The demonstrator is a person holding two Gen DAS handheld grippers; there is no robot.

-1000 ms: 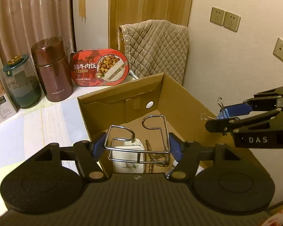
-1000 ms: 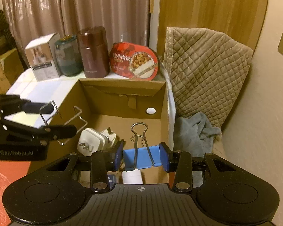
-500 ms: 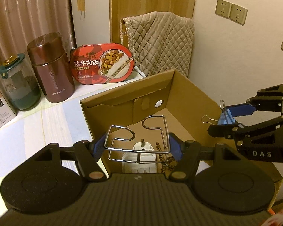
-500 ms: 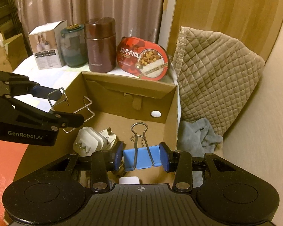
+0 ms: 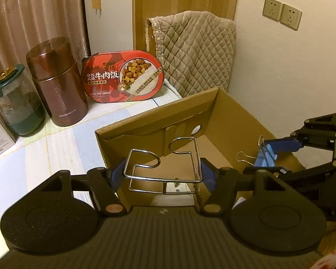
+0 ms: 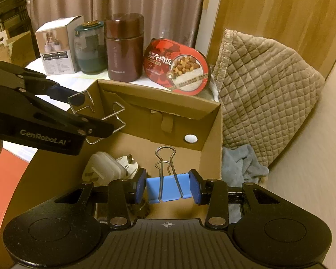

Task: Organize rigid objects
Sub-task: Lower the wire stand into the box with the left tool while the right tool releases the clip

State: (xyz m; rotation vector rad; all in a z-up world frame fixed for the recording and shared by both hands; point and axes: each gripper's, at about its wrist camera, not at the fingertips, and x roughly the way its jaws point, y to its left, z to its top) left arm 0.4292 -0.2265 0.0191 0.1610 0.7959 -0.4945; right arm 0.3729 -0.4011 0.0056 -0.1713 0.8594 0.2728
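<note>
Cardboard box (image 5: 215, 103) nearer, both loads unchanged

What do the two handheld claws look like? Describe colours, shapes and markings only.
Both are matte black. Each ribbed body carries two round discs, and jointed link arms with metal rivets run to flat blue pads. The left claw bears white "GenRobot.AI" lettering along its side, readable in the right wrist view. The right claw looks the same build; no lettering is readable on it now. No cables or sleeves are visible.
</note>
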